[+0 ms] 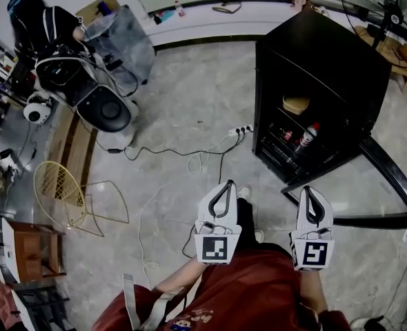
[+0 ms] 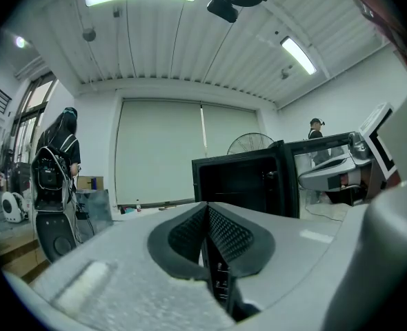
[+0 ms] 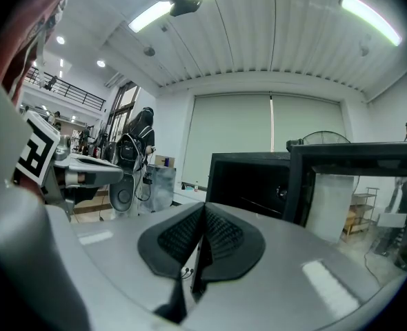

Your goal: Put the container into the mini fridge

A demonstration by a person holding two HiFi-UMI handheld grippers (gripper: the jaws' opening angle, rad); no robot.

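Observation:
The black mini fridge [image 1: 328, 74] stands on the floor at the right with its glass door [image 1: 390, 185] swung wide open. On its upper shelf sits a tan round container [image 1: 296, 104]. A bottle with a red cap [image 1: 305, 138] lies on a lower shelf. My left gripper [image 1: 225, 185] and right gripper [image 1: 308, 192] hover side by side in front of the fridge, both shut with nothing between the jaws. In the left gripper view the shut gripper [image 2: 207, 209] points toward the fridge [image 2: 248, 181]. The right gripper [image 3: 203, 209] faces the open fridge [image 3: 252, 185] too.
A power strip with trailing cables [image 1: 238, 131] lies on the floor left of the fridge. A standing fan [image 1: 383, 5] is behind it. A wire basket chair [image 1: 58, 188], a wooden stool [image 1: 31, 250] and a person at dark equipment [image 1: 41, 23] fill the left side.

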